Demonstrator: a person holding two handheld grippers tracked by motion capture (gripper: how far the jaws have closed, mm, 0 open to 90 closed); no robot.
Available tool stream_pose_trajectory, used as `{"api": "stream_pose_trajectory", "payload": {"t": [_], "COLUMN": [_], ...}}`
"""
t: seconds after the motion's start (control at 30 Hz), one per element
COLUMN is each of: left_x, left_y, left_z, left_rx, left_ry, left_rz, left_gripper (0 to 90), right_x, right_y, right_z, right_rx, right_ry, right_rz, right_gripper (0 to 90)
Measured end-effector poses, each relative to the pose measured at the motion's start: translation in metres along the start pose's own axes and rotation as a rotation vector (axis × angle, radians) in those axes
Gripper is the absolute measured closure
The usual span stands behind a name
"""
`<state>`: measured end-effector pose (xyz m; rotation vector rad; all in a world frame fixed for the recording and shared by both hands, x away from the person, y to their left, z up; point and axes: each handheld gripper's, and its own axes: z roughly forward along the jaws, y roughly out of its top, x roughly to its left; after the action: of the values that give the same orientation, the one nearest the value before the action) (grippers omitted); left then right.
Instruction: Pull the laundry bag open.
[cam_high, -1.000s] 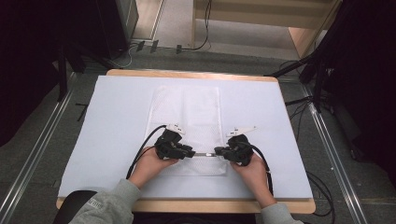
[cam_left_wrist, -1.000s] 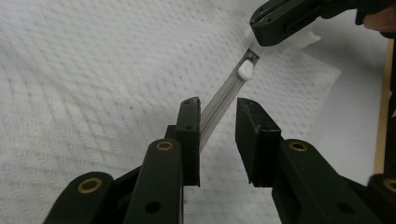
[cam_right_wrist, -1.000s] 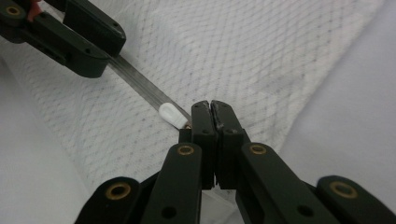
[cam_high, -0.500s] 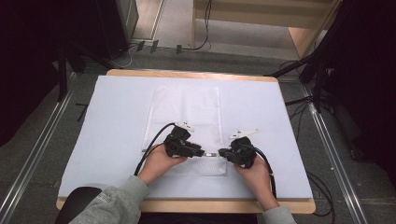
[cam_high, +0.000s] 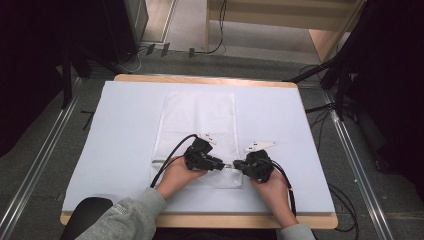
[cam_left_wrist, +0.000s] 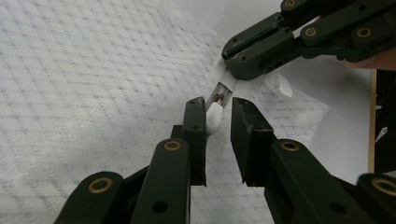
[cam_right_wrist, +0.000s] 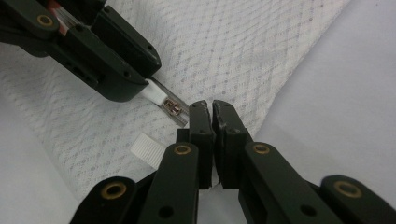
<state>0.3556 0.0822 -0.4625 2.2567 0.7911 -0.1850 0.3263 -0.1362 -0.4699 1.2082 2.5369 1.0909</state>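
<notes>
Left gripper (cam_left_wrist: 218, 122): jaws partly open around the white zipper pull tab (cam_left_wrist: 214, 116), one jaw touching it; right gripper (cam_right_wrist: 212, 116): jaws pinched together on the zipper end of the white quilted fabric cover (cam_high: 197, 117); cover lies flat on the pale blue table mat (cam_high: 110, 130).

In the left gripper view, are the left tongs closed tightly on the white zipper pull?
No, the left tongs stand open, with a clear gap beside the zipper pull.
</notes>
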Motion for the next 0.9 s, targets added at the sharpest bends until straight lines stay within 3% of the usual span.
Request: {"api": "stream_pose_trajectory", "payload": {"t": [0.4, 0.57, 0.67, 0.9], "left_x": [-0.004, -0.003, -0.003, 0.005], "left_y": [0.001, 0.001, 0.002, 0.003], "left_z": [0.012, 0.014, 0.014, 0.012], "left_rx": [-0.013, -0.017, -0.017, -0.009], "left_ry": [0.003, -0.002, -0.001, -0.046], "left_rz": [0.029, 0.007, 0.007, -0.064], "left_gripper": [81.2, 86.7, 87.2, 87.8], "right_x": [0.000, -0.002, -0.001, 0.002], "right_y": [-0.004, -0.005, -0.005, -0.004], "right_z": [0.000, 0.000, 0.000, 0.002], "right_rx": [-0.026, -0.038, -0.036, -0.044], "right_ry": [0.000, 0.013, 0.007, 0.000], "right_rz": [0.003, 0.023, 0.011, -0.021], "right_gripper": [87.0, 87.1, 87.0, 88.8]}}
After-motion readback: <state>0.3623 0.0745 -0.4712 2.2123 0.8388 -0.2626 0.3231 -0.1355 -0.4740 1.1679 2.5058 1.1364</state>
